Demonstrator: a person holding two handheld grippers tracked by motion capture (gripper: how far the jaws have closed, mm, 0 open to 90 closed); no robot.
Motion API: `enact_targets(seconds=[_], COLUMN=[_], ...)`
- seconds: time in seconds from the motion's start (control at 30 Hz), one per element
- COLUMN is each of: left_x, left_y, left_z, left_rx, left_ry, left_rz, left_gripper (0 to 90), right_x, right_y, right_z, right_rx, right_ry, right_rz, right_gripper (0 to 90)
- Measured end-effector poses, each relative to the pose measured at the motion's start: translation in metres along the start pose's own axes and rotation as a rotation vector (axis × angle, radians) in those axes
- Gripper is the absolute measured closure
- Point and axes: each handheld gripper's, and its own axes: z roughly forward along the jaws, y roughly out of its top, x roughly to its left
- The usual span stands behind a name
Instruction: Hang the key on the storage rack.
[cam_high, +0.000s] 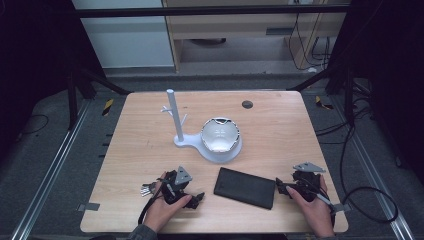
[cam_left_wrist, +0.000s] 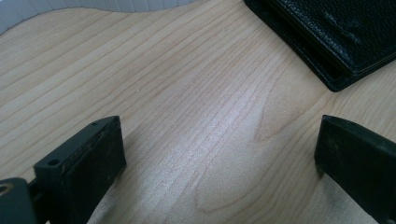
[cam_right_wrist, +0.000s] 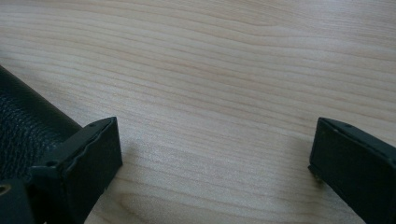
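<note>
The wallet (cam_high: 245, 188) lay flat on the table (cam_high: 280, 120) between the two grippers, prob. because both hands had squared up to it from opposite ends. Left gripper (cam_high: 196, 200) sat low w/ jaws spread wide, nothing between them but bare wood; in the left gripper view the wallet (cam_left_wrist: 336, 32) was ahead of the jaws and off toward the right one, not touching either. Right gripper (cam_high: 281, 188) also had jaws spread wide and empty; in the right gripper view the wallet (cam_right_wrist: 28, 126) edge ran just behind and beside the left jaw, v. close, contact unclear. Wallet was black, pebbled leather-like grain, a slim rectangle w/ stacked folded layers showing at its corner, so a pinch across the thin edge looked easiest. Table was pale wood w/ long straight grain, smooth, slight sheen. Jaws were matte black blocks w/ flat pads. Keys (cam_high: 147, 189) lay just outside the left gripper, on the side away from the wallet. Well beyond both jaws stood a white stand (cam_high: 176, 120) w/ thin post and pegs, and a white bowl (cam_high: 220, 134) on its round base.
</note>
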Motion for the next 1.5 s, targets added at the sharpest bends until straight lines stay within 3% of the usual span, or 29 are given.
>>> enact_targets(seconds=[0.13, 0.3, 0.33, 0.43, 0.47, 0.63, 0.7, 0.77, 0.87, 1.03, 1.1, 1.17, 1.27, 1.5], left_x=[0.001, 0.006, 0.012, 0.017, 0.023, 0.038, 0.048, 0.052, 0.063, 0.069, 0.072, 0.072, 0.073, 0.074], left_y=[0.0, 0.002, 0.005, 0.009, 0.012, 0.016, 0.016, 0.015, 0.007, -0.002, -0.007, -0.009, -0.011, -0.015], left_z=[-0.001, -0.015, -0.024, -0.033, -0.042, -0.058, -0.068, -0.071, -0.08, -0.083, -0.084, -0.085, -0.089, -0.089], left_rx=[0.003, 0.001, 0.029, 0.058, 0.085, 0.127, 0.151, 0.147, 0.184, 0.219, 0.267, 0.282, 0.294, 0.308], left_ry=[-0.004, -0.006, 0.002, 0.001, 0.007, 0.037, 0.056, 0.057, 0.06, 0.079, 0.055, 0.062, 0.038, 0.037], left_rz=[0.004, 0.035, 0.055, 0.056, 0.061, 0.079, 0.095, 0.093, 0.083, 0.09, 0.123, 0.129, 0.13, 0.139], left_gripper=[3.7, 4.9, 4.9, 5.8, 5.9, 5.5, 4.5, 4.3, 4.2, 4.3, 4.2, 4.4, 4.6, 4.4], right_x=[0.0, 0.0, 0.0, 0.0, 0.0, 0.0, 0.0, 0.0, -0.001, -0.001, -0.001, -0.001, -0.001, -0.001], right_y=[0.0, -0.001, -0.001, -0.001, -0.001, -0.001, -0.001, -0.001, -0.002, -0.003, -0.003, -0.004, -0.006, -0.007], right_z=[0.0, -0.001, -0.001, -0.001, -0.001, -0.001, -0.001, -0.001, -0.002, -0.003, -0.003, -0.003, -0.006, -0.006], right_rx=[0.0, 0.002, 0.003, 0.003, 0.002, 0.004, 0.004, 0.005, 0.005, 0.007, 0.006, 0.006, 0.005, 0.003], right_ry=[-0.001, 0.002, 0.003, 0.005, 0.007, 0.011, 0.012, 0.012, 0.02, 0.021, 0.021, 0.022, 0.026, 0.023], right_rz=[-0.001, -0.005, -0.005, -0.005, -0.006, -0.004, -0.007, -0.009, -0.015, -0.017, -0.02, -0.017, -0.02, -0.023], right_gripper=[2.2, 1.8, 1.7, 1.6, 1.6, 1.1, 1.0, 0.9, 0.7, 0.7, 0.7, 0.7, 0.7, 0.7])
